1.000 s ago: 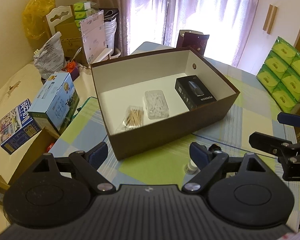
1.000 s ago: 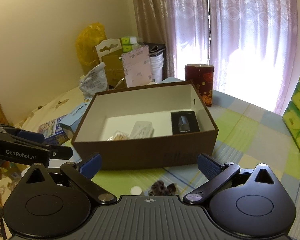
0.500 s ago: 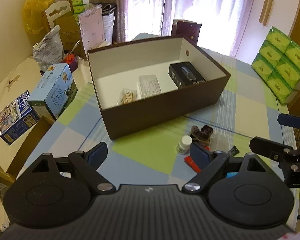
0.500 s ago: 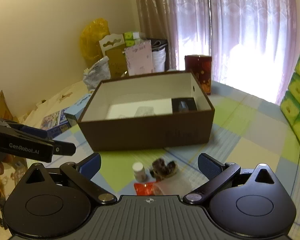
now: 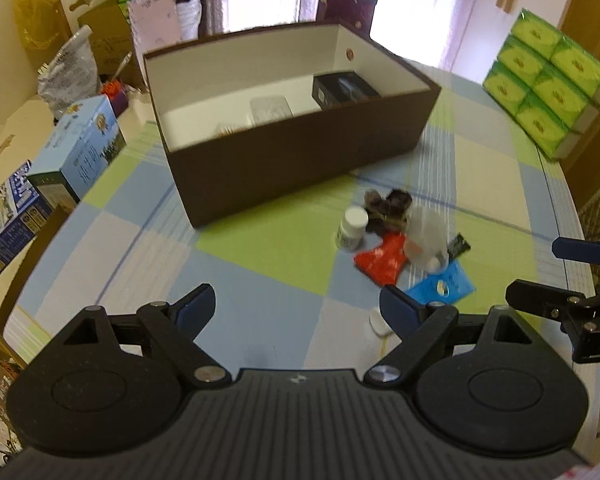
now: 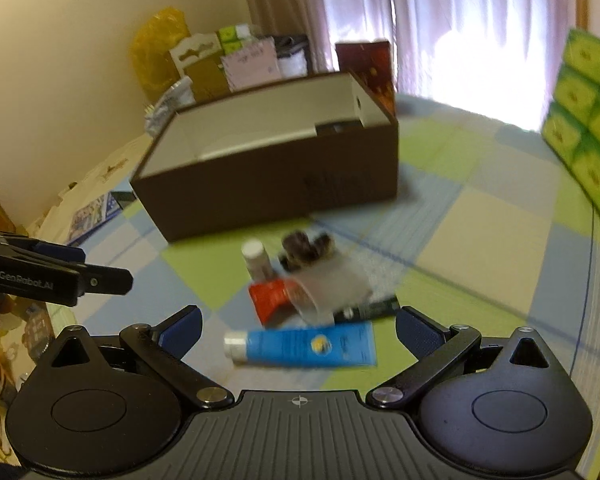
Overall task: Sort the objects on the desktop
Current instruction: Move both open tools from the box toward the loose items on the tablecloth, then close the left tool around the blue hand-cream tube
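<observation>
Presently both the left gripper (image 5: 298, 306) and right gripper (image 6: 298, 326) hang with jaws spread and empty, presumably ready to pick. Unsorted items lie clustered just in front of the brown box (image 5: 300, 160): a white-capped bottle (image 5: 352, 232), red packet (image 5: 382, 260) and blue tube (image 6: 300, 346). Box contents are partly hidden by its near wall; motion blur obscures the dark clump (image 6: 306, 248) beside the bottle.

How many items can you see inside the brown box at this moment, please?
3: a black case at the brown box right end, a clear container mid-floor, and a toothpick pack barely peeking above the front wall. More may be hidden.
</observation>
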`<state>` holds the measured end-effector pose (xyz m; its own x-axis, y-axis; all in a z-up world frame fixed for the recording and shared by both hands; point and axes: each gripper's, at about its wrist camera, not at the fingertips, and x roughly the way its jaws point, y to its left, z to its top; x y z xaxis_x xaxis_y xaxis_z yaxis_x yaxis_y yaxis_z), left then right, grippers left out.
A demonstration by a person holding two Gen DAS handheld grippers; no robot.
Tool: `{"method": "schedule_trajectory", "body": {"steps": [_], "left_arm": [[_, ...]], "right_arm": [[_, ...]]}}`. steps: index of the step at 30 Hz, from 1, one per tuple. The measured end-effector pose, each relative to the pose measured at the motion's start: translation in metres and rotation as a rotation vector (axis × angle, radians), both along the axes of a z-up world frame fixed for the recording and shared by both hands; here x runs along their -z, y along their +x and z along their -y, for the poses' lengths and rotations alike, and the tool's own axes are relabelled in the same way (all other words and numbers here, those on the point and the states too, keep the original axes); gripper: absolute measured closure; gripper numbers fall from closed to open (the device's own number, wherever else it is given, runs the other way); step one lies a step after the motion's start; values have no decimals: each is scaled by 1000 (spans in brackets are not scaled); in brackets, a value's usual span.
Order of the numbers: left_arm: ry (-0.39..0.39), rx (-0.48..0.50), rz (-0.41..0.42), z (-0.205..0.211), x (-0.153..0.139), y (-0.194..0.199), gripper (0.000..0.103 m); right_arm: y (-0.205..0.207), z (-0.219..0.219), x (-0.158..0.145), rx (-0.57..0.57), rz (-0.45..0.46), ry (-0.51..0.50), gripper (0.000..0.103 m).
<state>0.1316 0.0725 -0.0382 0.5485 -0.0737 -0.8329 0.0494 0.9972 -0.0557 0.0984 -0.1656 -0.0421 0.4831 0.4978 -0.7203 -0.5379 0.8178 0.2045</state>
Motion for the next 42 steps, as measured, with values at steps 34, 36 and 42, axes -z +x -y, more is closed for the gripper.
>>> {"method": "schedule_trajectory", "body": {"steps": [34, 36, 42], "left_arm": [[-7, 580, -73, 80, 84, 33, 40], [12, 613, -77, 88, 89, 37, 47], [69, 697, -73, 109, 100, 42, 57]], "right_arm": [[-36, 100, 70, 428, -234, -127, 3], [-40, 107, 72, 456, -246, -126, 3], [-50, 117, 73, 509, -262, -122, 3]]}}
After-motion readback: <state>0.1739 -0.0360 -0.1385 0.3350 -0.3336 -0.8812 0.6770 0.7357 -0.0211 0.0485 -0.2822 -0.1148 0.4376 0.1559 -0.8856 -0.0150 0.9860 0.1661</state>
